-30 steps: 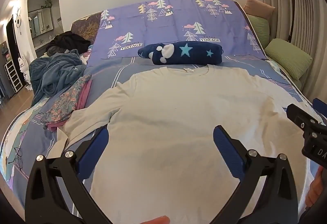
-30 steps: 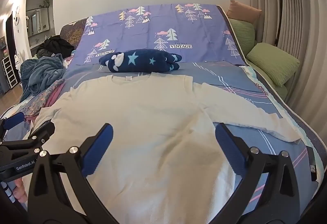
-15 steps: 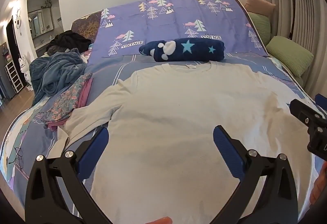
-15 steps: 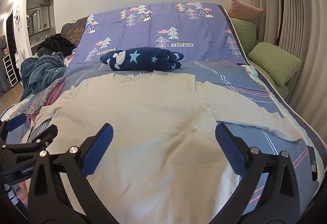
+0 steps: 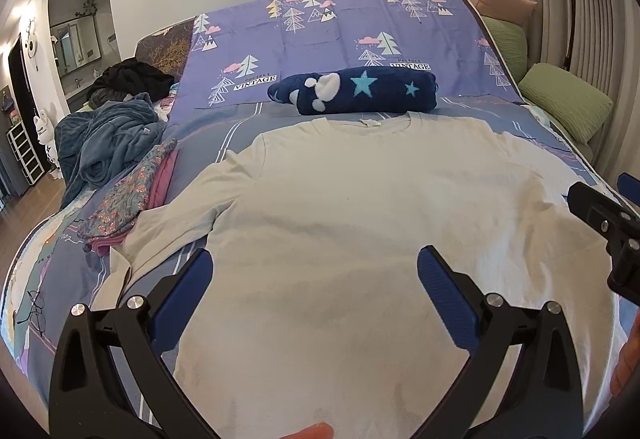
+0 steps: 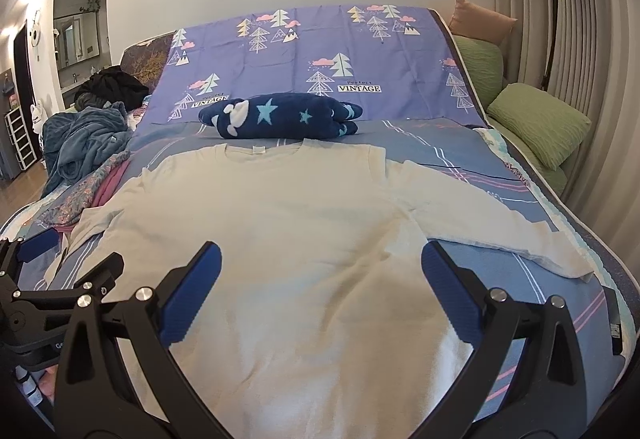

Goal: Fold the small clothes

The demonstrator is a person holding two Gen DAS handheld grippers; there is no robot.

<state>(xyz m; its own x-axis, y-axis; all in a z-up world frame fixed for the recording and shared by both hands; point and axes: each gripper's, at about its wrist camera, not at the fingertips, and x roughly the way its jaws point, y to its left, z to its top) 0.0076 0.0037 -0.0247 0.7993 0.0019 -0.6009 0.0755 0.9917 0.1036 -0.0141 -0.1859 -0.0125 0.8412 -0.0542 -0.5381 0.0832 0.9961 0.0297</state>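
Cream long-sleeved cotton shirt (image 5: pixel 360 223) is laid flat, unfolded, on the purple-sheeted bed (image 6: pixel 472 151); left gripper (image 5: pixel 314 271) and right gripper (image 6: pixel 320 263) are held wide apart, empty, above it; a sleeve grasp is likely needed next.

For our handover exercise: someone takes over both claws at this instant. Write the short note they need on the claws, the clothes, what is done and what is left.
Left claw: open, empty, hovering over the shirt's lower left part.
Right claw: open, empty, over the shirt's lower right part.
The white long-sleeved shirt lies flat on the bed, collar towards the star-patterned navy bundle, both sleeves spread out to the sides.
A floral garment and a blue-grey heap wait on the left.
Done: shirt laid out. Left: every fold; probably start with a sleeve.
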